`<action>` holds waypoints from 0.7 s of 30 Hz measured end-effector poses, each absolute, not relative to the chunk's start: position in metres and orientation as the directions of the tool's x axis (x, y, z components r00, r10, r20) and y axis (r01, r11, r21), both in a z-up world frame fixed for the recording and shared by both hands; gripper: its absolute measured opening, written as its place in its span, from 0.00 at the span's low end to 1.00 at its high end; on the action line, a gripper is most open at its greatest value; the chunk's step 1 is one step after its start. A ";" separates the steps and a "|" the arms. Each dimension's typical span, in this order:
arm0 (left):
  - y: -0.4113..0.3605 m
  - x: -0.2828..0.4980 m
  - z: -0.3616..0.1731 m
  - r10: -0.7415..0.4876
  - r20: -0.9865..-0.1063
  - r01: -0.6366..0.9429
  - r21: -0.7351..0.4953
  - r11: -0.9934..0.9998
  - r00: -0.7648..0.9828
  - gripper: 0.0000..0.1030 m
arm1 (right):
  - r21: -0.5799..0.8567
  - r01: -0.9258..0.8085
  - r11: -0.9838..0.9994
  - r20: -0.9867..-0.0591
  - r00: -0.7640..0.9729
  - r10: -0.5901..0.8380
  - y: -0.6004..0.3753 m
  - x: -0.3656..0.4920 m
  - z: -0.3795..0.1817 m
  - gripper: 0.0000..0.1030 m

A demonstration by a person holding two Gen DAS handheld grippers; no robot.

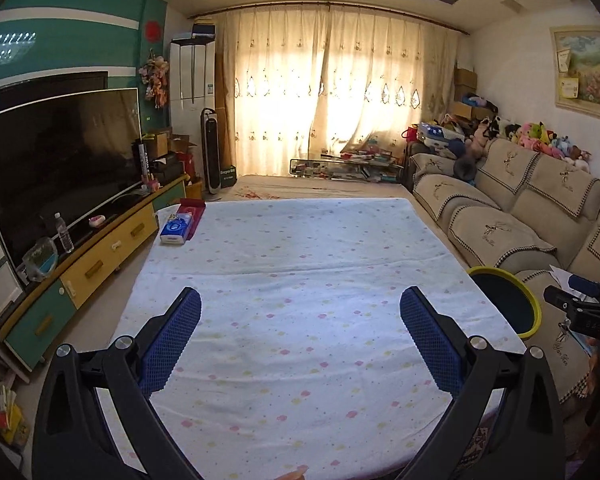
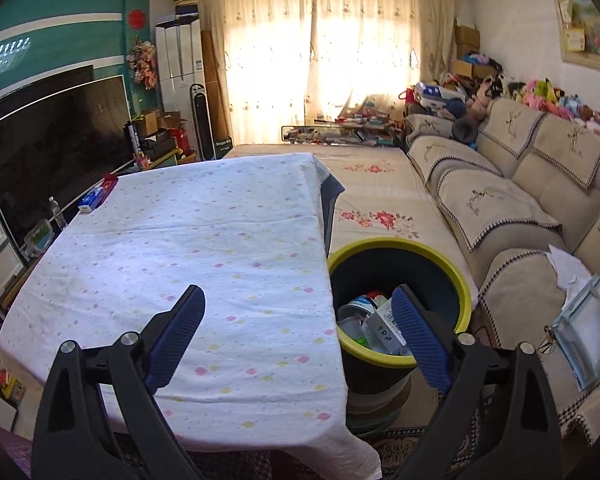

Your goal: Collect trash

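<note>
Ahead of our fingers lies the counter under a dotted white cloth, with a blue tissue pack and a red box at its far left corner. Left of the fingers we see a television and a water bottle; to the right a beige sofa with plush toys, and bright curtains beyond

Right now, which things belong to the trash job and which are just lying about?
Job: bin; trash inside it; left gripper and right gripper, both open and empty.
Lying about: tissue pack, bottle, TV, sofa.
</note>
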State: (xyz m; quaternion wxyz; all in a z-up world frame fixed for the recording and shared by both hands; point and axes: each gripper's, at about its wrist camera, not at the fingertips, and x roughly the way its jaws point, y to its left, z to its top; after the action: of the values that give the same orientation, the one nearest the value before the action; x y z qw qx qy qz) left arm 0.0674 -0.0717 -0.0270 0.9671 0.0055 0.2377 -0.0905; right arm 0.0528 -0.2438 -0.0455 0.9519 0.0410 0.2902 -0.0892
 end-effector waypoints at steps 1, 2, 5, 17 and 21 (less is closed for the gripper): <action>-0.068 0.060 -0.026 -0.176 -0.454 0.178 -0.038 0.983 0.874 0.95 | 0.024 0.190 0.982 -0.556 0.819 -0.145 -0.241 0.050 -0.044 0.88; -0.065 0.053 -0.025 -0.177 -0.446 0.178 -0.040 0.983 0.877 0.95 | 0.022 0.187 0.982 -0.552 0.821 -0.144 -0.238 0.047 -0.043 0.88; -0.063 0.039 -0.023 -0.178 -0.442 0.182 -0.034 0.983 0.879 0.95 | 0.028 0.183 0.983 -0.544 0.827 -0.139 -0.232 0.037 -0.041 0.89; -0.068 0.029 -0.017 -0.167 -0.437 0.168 -0.038 0.985 0.884 0.95 | 0.049 0.187 0.981 -0.531 0.836 -0.134 -0.230 0.029 -0.040 0.89; -0.070 0.031 -0.020 -0.169 -0.446 0.168 -0.042 0.985 0.879 0.95 | 0.047 0.184 0.982 -0.531 0.837 -0.131 -0.229 0.029 -0.040 0.89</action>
State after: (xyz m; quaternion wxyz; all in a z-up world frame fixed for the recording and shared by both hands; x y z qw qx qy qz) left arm 0.0315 -0.0696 -0.0197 0.9693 -0.0010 0.2300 -0.0869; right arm 0.0295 -0.2292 -0.0396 0.9573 0.0482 0.2730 -0.0824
